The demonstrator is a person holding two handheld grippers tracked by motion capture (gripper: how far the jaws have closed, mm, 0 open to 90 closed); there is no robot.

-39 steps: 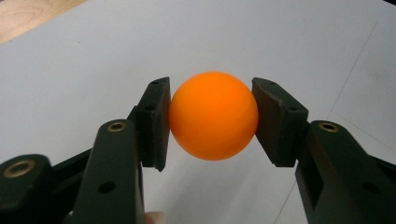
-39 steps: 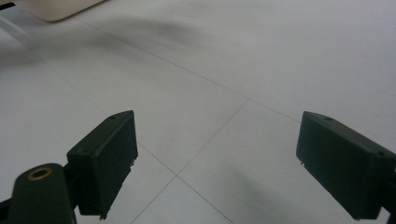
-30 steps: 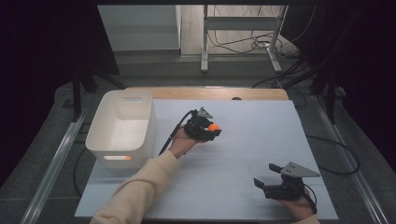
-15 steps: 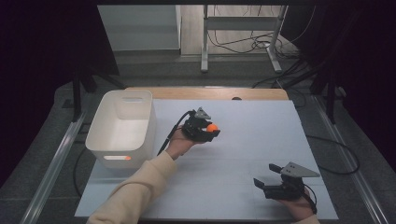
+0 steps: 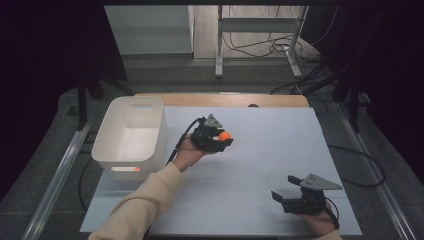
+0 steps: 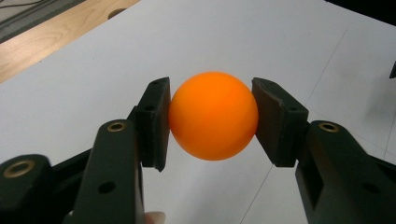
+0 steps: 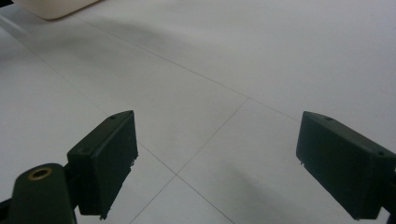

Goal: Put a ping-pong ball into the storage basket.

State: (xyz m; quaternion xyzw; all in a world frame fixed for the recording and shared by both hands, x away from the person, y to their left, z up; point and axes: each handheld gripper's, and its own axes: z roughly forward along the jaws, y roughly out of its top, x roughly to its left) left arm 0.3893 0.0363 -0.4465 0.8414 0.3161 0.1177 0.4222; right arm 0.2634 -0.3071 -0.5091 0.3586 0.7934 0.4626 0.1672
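Left tongs [image 6: 212, 123] clamping orange ball [image 6: 213, 122], round, no long axis

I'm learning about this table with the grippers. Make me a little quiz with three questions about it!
1. True or false: the left gripper is shut on the orange ball.
2. Which side of the ball does the white bin stand on in the high view: A) left, B) right, C) behind it?
3. Fill in: the right gripper has its jaws ____, with nothing between them.

Key:
1. True, both pads press the ball.
2. A.
3. Open.
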